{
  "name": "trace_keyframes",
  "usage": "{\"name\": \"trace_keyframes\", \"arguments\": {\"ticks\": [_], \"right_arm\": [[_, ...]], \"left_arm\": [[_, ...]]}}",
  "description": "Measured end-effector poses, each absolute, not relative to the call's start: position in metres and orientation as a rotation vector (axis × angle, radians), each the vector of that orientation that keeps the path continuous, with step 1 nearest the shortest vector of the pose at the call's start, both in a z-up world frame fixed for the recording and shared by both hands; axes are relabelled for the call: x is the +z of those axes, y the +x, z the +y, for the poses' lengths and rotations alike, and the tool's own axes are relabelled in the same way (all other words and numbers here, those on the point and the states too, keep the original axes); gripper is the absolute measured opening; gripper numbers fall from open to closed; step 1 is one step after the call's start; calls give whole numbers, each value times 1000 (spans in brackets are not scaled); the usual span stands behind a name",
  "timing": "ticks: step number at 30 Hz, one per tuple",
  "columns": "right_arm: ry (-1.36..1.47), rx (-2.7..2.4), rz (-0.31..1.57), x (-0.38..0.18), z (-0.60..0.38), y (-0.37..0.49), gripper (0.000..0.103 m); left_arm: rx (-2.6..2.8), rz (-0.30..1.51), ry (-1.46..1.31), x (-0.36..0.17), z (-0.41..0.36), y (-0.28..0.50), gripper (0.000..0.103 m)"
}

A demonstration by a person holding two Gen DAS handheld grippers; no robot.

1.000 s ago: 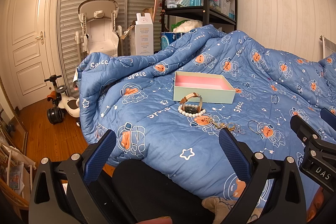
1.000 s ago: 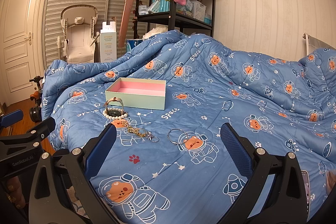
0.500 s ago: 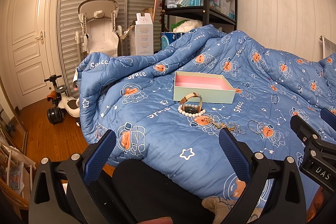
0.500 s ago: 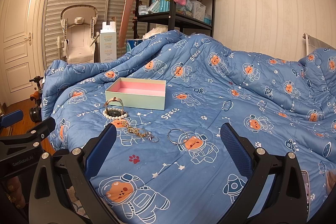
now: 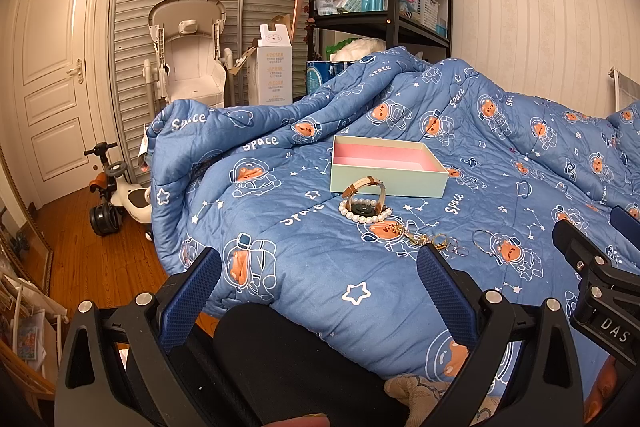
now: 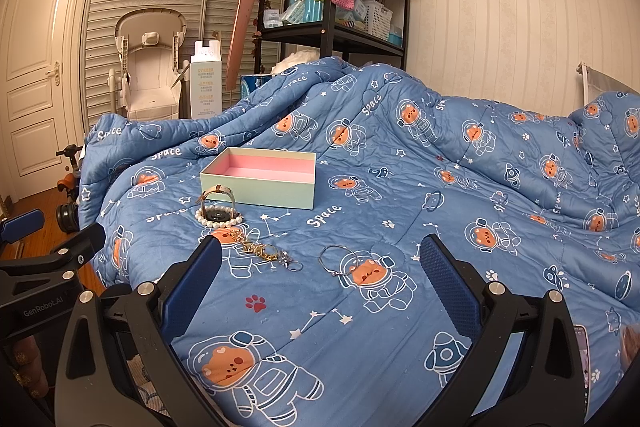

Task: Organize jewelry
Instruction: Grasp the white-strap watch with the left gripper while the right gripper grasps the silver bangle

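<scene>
An open mint box with a pink inside (image 5: 386,169) (image 6: 264,181) sits on the blue space quilt (image 5: 288,243) (image 6: 400,211). In front of it lie a watch (image 5: 366,189) (image 6: 218,195), a pearl bracelet (image 5: 365,215) (image 6: 218,221), a gold chain piece (image 5: 418,238) (image 6: 256,247), small rings (image 6: 290,263) and a thin silver bangle (image 5: 486,243) (image 6: 334,259). My left gripper (image 5: 318,289) is open and empty, low at the bed's near edge. My right gripper (image 6: 320,281) is open and empty, above the quilt just short of the jewelry.
A black shelf rack (image 5: 384,7) (image 6: 332,27) with bottles and baskets stands behind the bed. A white baby chair (image 5: 188,67), a tall white carton (image 5: 274,67) and a ride-on toy (image 5: 120,195) stand on the wood floor at the left. A phone (image 6: 582,355) lies at the right.
</scene>
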State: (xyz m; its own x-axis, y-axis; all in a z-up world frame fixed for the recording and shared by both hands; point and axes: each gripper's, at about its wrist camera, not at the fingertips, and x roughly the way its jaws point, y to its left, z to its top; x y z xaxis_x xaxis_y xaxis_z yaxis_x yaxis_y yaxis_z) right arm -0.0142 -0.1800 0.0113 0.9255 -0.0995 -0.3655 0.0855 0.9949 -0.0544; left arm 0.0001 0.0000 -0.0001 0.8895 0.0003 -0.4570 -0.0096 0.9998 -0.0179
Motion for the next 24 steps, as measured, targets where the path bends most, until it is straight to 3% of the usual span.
{"name": "trace_keyframes", "arguments": {"ticks": [13,24], "right_arm": [[-36,-89,388,13,-180,-13,98],[98,73,579,-7,-218,34,98]], "left_arm": [[-25,488,-21,-2,2,1,96],[-170,614,-35,-13,-1,35,96]]}}
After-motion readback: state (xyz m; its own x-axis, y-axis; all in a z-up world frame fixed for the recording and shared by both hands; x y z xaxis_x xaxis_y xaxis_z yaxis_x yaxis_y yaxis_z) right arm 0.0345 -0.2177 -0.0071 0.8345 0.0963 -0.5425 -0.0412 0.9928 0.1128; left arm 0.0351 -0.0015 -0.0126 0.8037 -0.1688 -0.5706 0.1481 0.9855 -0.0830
